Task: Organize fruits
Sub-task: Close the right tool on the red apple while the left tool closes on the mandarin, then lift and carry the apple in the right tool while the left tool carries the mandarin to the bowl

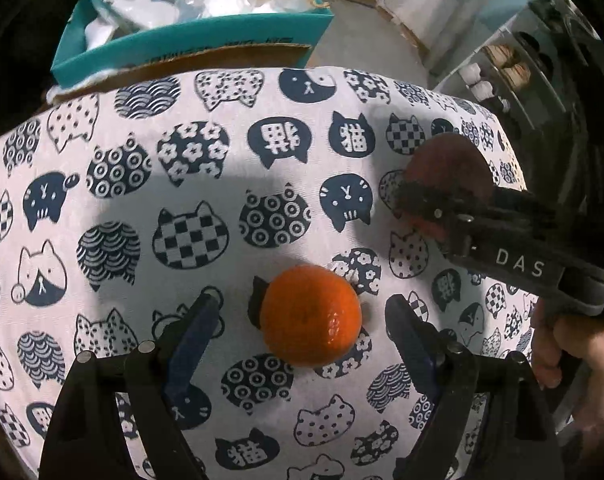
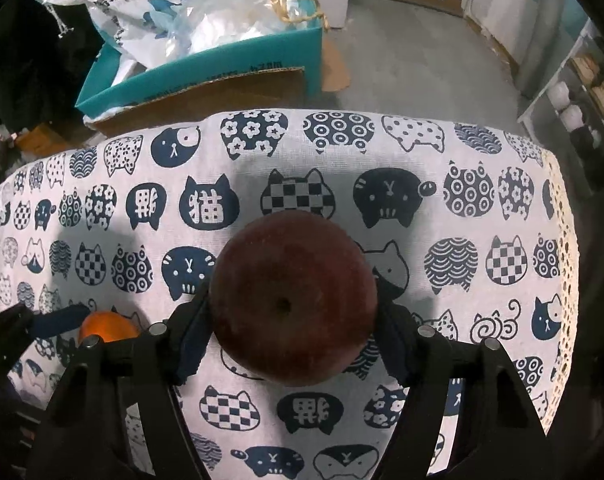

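Jaws astride orange [image 1: 311, 315], clamping apple [image 2: 293, 299].

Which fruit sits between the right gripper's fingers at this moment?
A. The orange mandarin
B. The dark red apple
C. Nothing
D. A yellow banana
B: the right gripper has its fingers pressed against both sides of the apple, while the mandarin lies on the tablecloth between the open left gripper.
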`<state>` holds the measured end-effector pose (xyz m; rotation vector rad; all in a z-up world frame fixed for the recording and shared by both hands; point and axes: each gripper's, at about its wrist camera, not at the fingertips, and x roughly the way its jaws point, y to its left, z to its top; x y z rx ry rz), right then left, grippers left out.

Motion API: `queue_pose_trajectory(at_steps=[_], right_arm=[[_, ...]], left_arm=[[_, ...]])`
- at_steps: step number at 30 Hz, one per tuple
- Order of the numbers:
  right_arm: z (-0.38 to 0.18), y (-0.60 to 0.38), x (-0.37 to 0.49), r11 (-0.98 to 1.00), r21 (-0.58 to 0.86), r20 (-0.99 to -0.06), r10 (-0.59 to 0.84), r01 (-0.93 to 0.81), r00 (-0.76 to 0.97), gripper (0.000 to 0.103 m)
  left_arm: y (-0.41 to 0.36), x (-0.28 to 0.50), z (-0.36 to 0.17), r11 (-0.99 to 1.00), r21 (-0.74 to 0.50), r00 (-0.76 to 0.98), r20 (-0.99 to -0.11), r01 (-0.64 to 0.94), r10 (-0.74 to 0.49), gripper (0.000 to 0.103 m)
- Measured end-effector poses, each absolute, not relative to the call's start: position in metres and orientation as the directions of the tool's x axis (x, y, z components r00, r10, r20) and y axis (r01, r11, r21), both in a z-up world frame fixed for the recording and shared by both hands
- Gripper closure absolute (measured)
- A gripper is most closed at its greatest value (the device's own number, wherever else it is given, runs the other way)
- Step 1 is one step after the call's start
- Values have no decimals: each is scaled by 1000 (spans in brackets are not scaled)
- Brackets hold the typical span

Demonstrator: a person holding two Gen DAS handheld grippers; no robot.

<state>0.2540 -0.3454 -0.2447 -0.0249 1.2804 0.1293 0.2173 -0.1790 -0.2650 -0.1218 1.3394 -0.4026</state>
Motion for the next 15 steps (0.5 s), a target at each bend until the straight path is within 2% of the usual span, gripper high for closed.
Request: queue_pose_trajectory(at_steps=[2, 5, 9, 15], right_arm=[[-243, -345, 251, 993, 54, -954, 83, -107, 288, 32], [-239, -346, 245, 992, 67, -950, 95, -103, 299, 32], [-232, -344, 238, 992, 74, -944, 103, -106, 314, 32], [-221, -343, 229, 991, 73, -934, 106, -109, 341, 32]], left_arm=[[-182, 216, -265, 924, -301, 180, -921, 235, -346, 17], [-187, 214, -265, 923, -284, 194, -921, 261, -338, 29], [-191, 213, -264, 920, -252, 207, -924, 299, -321, 55], [-191, 205, -259, 917, -225, 244, -918, 329, -312, 57]])
